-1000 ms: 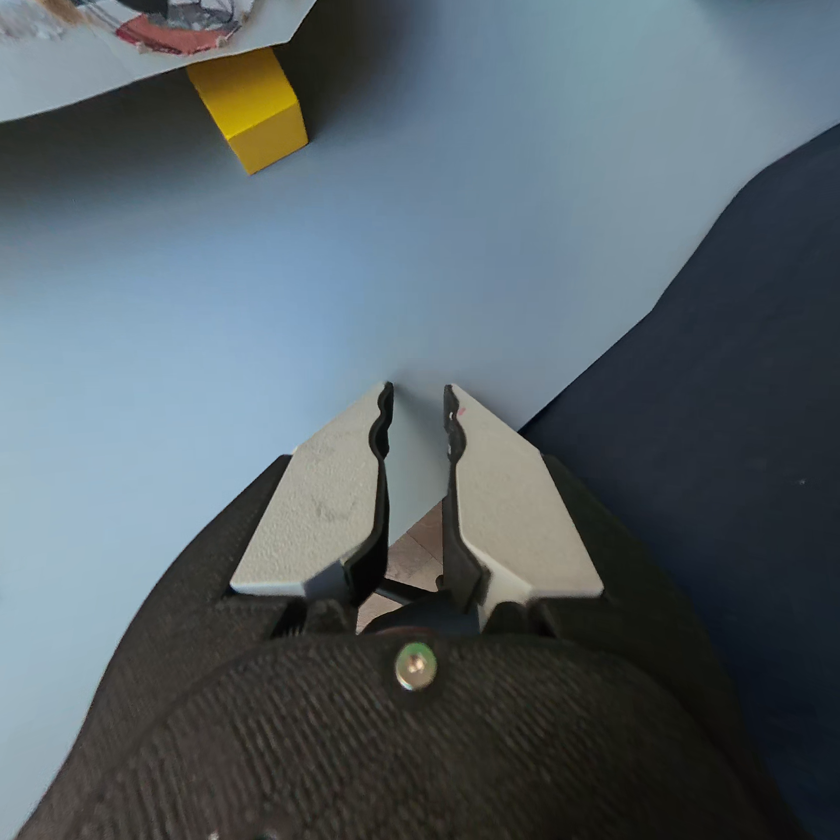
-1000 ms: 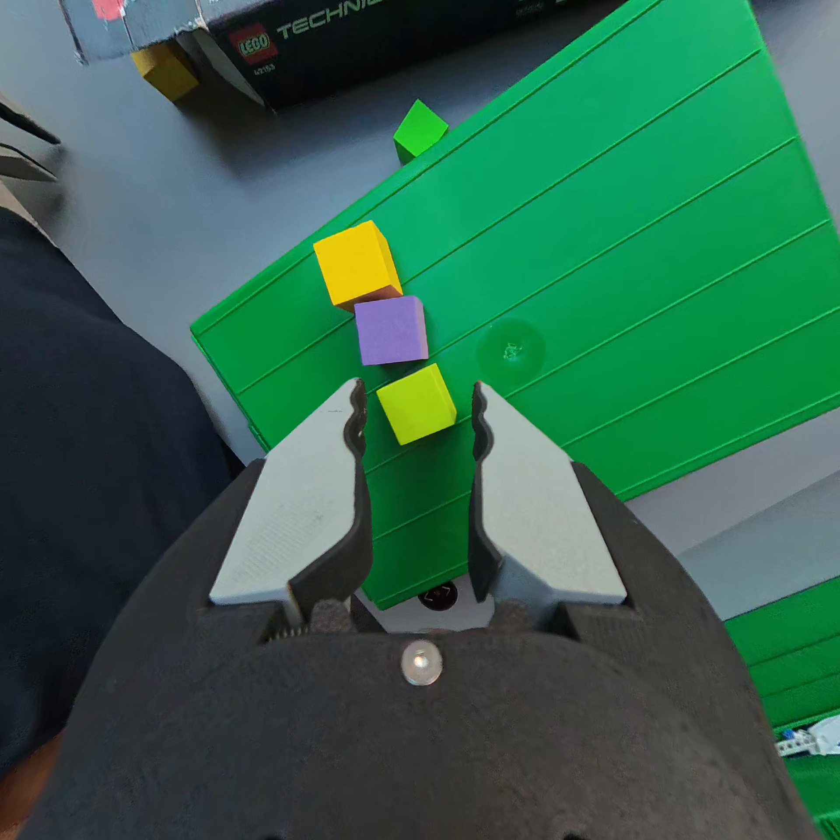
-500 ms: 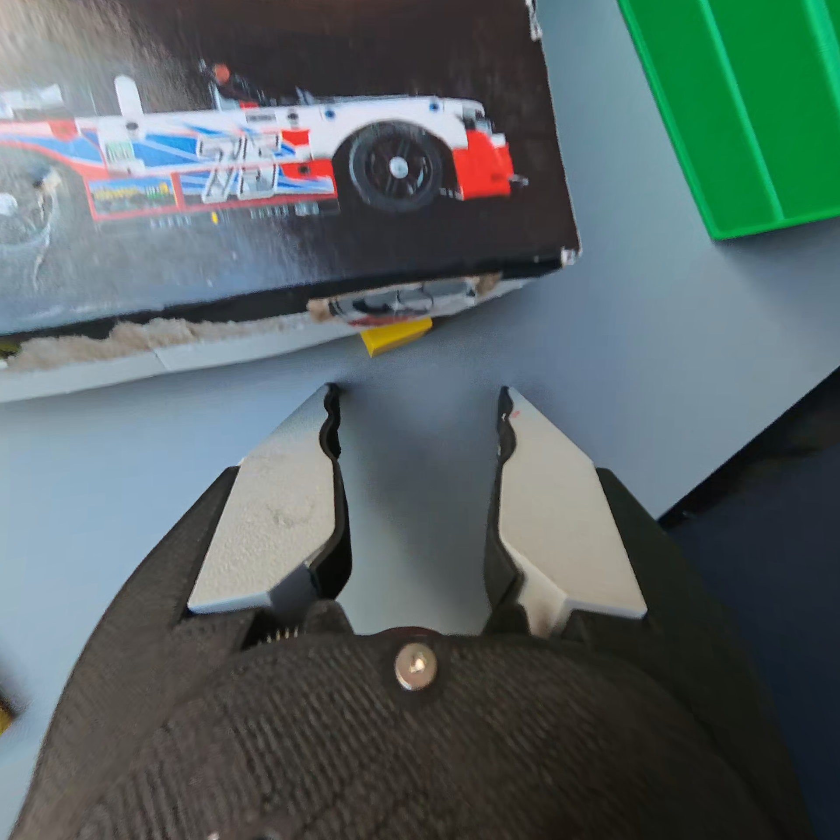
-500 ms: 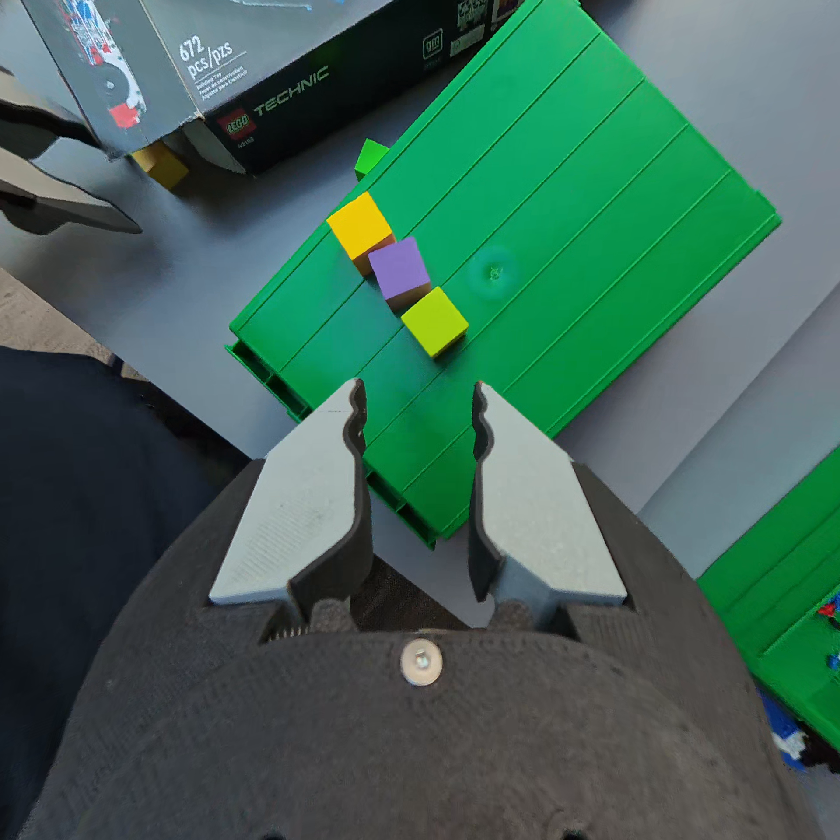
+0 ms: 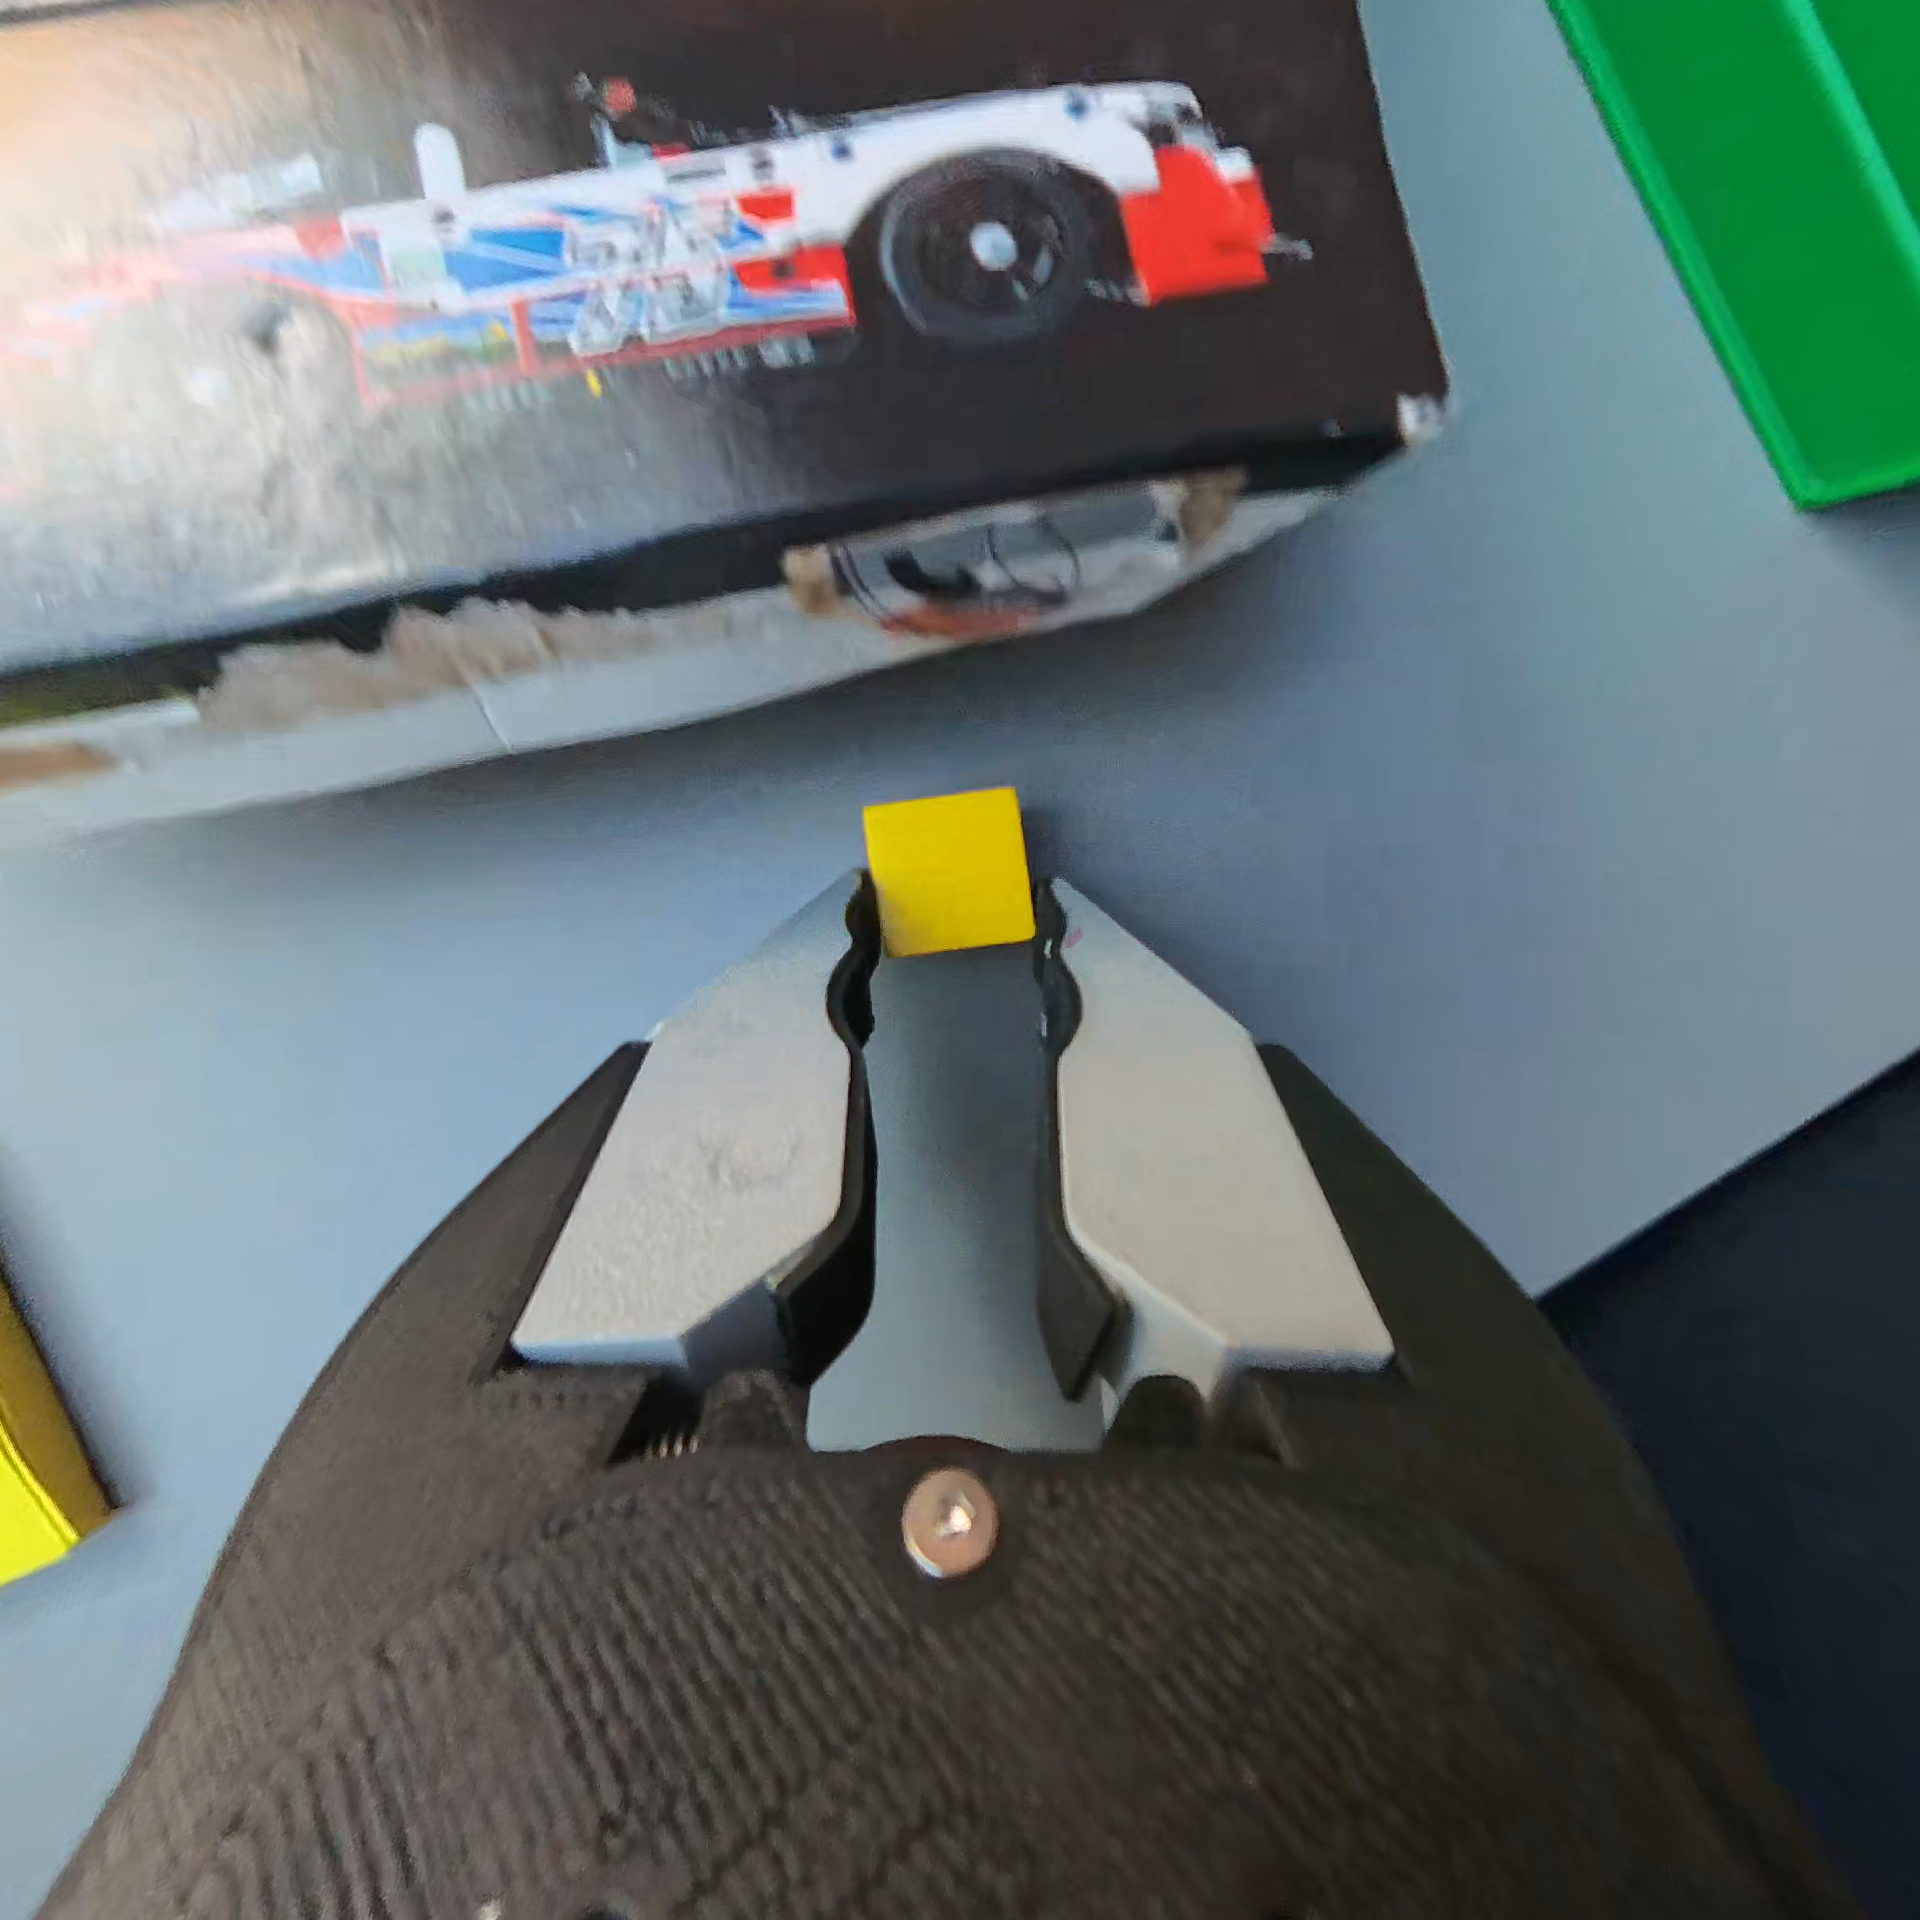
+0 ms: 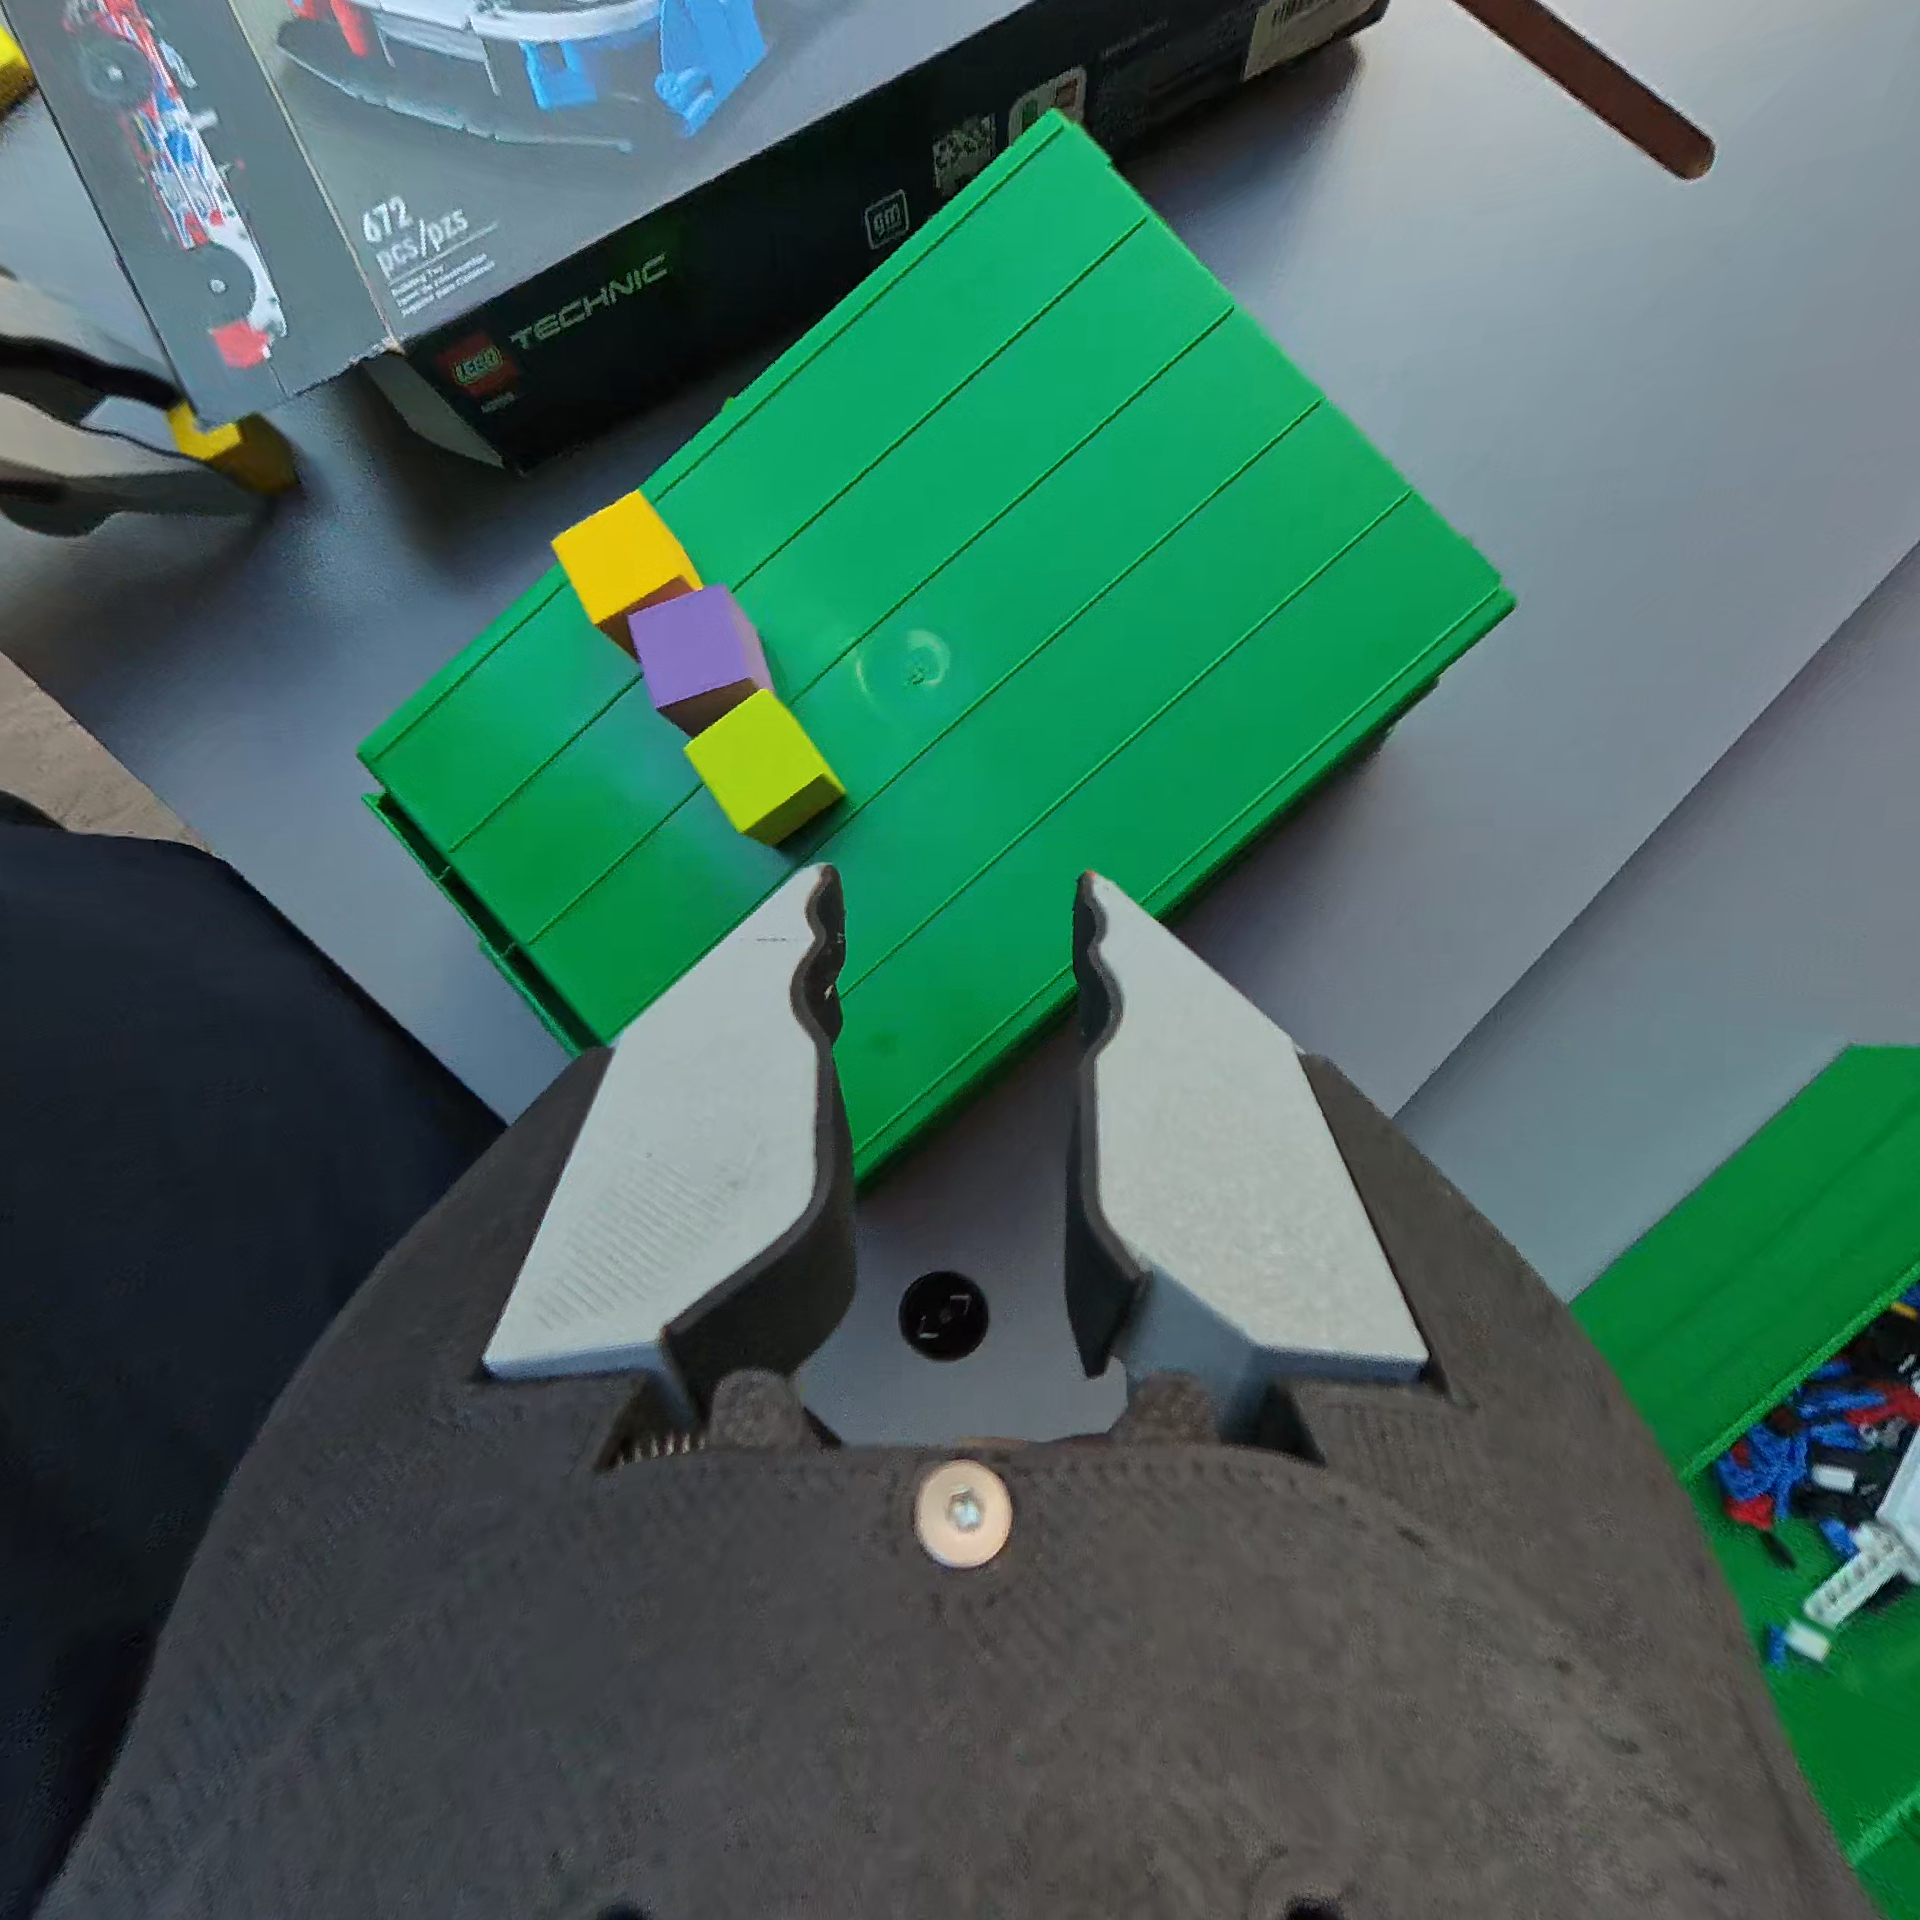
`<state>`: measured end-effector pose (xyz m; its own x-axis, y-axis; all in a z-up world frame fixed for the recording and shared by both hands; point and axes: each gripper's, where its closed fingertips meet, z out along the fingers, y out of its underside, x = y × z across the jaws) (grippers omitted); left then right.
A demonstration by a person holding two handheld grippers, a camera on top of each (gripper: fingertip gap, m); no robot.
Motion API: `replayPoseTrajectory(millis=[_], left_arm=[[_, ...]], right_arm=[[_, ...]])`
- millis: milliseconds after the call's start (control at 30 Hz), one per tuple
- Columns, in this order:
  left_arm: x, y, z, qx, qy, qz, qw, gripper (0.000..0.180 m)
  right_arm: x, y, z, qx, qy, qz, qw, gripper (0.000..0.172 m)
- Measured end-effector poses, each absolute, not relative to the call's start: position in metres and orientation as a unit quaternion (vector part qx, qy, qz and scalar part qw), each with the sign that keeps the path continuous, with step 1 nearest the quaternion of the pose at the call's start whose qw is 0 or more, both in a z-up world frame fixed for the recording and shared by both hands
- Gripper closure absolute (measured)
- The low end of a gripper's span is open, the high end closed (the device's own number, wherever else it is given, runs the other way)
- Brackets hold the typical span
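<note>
My left gripper (image 5: 951,904) is shut on a small yellow cube (image 5: 948,868) at its fingertips, low over the grey table beside a torn toy box (image 5: 727,312). The right wrist view shows the same grasp at its far left, the cube (image 6: 229,447) between that gripper's fingers (image 6: 104,488). My right gripper (image 6: 956,914) is open and empty above the near edge of a green ribbed lid (image 6: 1091,520). On that lid stand an orange-yellow cube (image 6: 621,556), a purple cube (image 6: 691,649) and a lime cube (image 6: 764,764) in a row, the lime one nearest my fingertips.
The toy box (image 6: 623,208) lies behind the green lid. A second green tray (image 6: 1766,1299) with small loose parts is at the lower right. A person's dark clothing (image 6: 156,1143) fills the left. A yellow object (image 5: 26,1475) shows at the left edge. The grippers' ends are close to 40 cm from one another. My right gripper's tips are some 12 cm from the green ribbed lid (image 6: 1091,520).
My left gripper opened wide, moved up to the yellow cube by the box and closed on it. My right gripper drew back and up from the lime cube, staying open.
</note>
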<state>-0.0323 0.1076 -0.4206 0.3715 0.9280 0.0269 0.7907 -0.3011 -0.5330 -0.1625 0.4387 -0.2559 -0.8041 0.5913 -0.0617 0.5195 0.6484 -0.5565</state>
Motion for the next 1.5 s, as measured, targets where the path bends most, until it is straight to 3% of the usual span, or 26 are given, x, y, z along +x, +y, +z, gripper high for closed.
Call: replayPoseTrajectory(millis=[333,733,1133,1200,1500], left_arm=[[0.038,0.165,-0.392,-0.783,-0.587,0.123,0.165,0.154],[-0.145,0.29,-0.256,-0.816,-0.47,0.215,0.26,0.153],[-0.212,0.369,-0.301,-0.894,-0.378,0.096,0.221,0.148],[-0.209,0.366,-0.3,-0.895,-0.373,0.099,0.223,0.14],[-0.149,0.293,-0.266,-0.852,-0.414,0.102,0.304,0.141]], right_arm=[[-0.21,0.48,-0.282,-0.245,-0.903,0.353,-0.012,0.132],[-0.212,0.509,-0.292,-0.229,-0.883,0.402,-0.075,0.134],[-0.177,0.544,-0.302,-0.282,-0.87,0.398,-0.068,0.134],[-0.175,0.548,-0.303,-0.297,-0.868,0.394,-0.062,0.135],[-0.168,0.516,-0.276,-0.329,-0.86,0.389,-0.006,0.137]])
